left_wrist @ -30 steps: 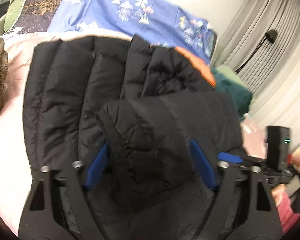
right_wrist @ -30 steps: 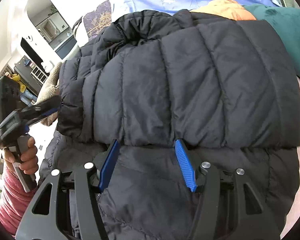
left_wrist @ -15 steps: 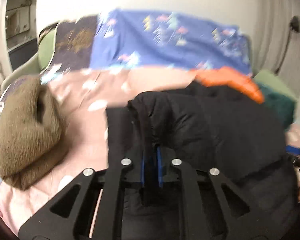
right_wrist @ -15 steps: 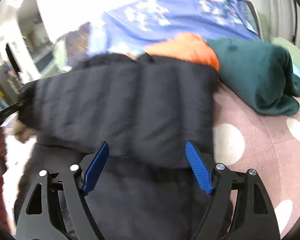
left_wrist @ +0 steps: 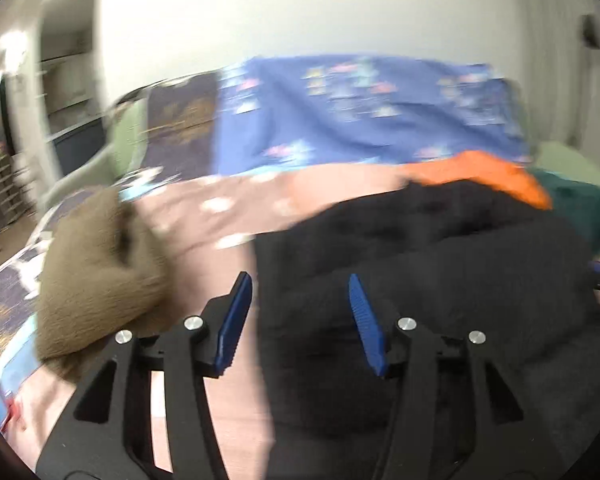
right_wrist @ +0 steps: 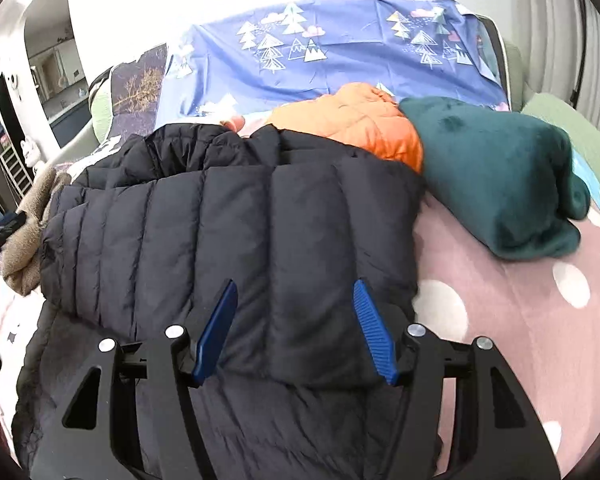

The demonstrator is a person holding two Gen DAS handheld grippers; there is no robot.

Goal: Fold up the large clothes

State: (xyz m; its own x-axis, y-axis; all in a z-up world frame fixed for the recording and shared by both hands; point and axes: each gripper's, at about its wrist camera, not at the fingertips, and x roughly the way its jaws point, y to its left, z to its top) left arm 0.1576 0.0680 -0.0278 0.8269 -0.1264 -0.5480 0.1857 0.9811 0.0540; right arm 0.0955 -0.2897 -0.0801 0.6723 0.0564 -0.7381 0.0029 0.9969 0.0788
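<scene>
A black puffer jacket [right_wrist: 240, 240] lies on the bed with one sleeve folded across its body. It also shows, blurred, in the left wrist view [left_wrist: 440, 280]. My right gripper [right_wrist: 294, 328] is open and empty, hovering over the jacket's lower part. My left gripper [left_wrist: 300, 320] is open and empty over the jacket's left edge, one finger above the pink bedsheet [left_wrist: 228, 276].
An orange jacket [right_wrist: 352, 120] and a dark green fleece [right_wrist: 496, 176] lie behind and right of the black jacket. A brown fleece [left_wrist: 96, 268] lies at its left. A blue tree-print sheet [right_wrist: 340, 48] covers the headboard. Pink dotted bedsheet [right_wrist: 520, 320] spreads at right.
My left gripper closed on the jacket sleeve, carried it, and has now opened and let it go. My right gripper pulled back and stayed open.
</scene>
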